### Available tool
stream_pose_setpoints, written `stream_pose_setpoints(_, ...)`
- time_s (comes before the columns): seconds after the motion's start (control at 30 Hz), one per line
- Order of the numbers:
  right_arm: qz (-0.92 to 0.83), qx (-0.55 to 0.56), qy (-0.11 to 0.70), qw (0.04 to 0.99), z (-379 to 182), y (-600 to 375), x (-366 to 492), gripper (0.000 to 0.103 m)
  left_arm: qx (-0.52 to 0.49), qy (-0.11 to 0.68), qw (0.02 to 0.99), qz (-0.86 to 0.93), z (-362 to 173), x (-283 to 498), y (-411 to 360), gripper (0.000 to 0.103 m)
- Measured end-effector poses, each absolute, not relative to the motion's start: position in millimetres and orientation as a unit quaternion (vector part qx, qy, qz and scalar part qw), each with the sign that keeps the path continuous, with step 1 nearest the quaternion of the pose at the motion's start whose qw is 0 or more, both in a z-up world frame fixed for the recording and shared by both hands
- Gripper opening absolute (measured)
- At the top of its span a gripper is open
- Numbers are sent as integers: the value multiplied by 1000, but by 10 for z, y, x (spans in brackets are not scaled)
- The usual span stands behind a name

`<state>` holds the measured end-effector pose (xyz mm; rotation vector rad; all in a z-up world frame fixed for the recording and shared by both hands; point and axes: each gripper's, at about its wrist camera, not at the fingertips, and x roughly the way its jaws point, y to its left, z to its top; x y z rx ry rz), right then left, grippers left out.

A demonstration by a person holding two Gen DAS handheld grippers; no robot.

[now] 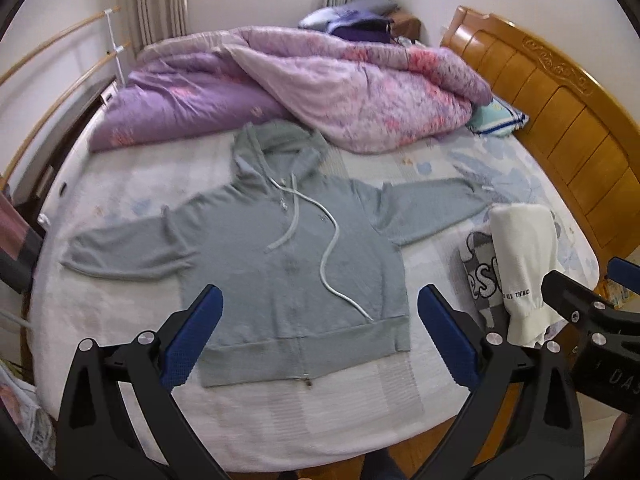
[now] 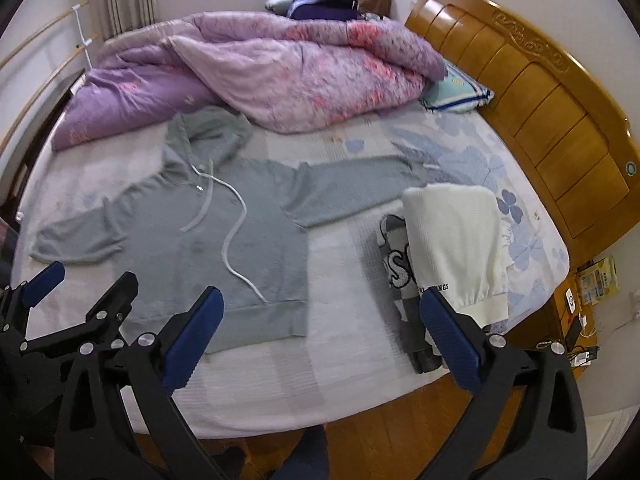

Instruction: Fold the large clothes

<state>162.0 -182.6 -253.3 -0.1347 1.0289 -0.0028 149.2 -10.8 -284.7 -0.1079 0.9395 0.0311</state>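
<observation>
A grey zip hoodie (image 1: 288, 256) lies flat and face up on the bed (image 1: 320, 408), sleeves spread to both sides, hood toward the quilt, white drawstrings across its chest. It also shows in the right wrist view (image 2: 208, 240). My left gripper (image 1: 320, 332) is open and empty, held above the hoodie's hem. My right gripper (image 2: 320, 336) is open and empty, above the bed's near edge between the hoodie and a folded pile. The right gripper also shows in the left wrist view (image 1: 592, 300) at the right edge.
A folded white garment (image 2: 456, 248) lies on a folded grey patterned one (image 2: 396, 268) at the bed's right. A crumpled purple quilt (image 2: 248, 76) fills the far side. A wooden headboard (image 2: 540, 92) stands on the right, with a small pillow (image 2: 456, 92) beside it.
</observation>
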Motion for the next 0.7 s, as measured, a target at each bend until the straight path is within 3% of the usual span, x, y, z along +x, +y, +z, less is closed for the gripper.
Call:
stream_pose_setpoints(0.37,40,-66,442,894,-1580,-1265,1099,95,-51,378,924,39,-1657,968,506,98)
stream_pose_setpoints(0.7,47,-60,409,909,-922,-1079,818,95,-55,354,933,38,-954,648,745,98)
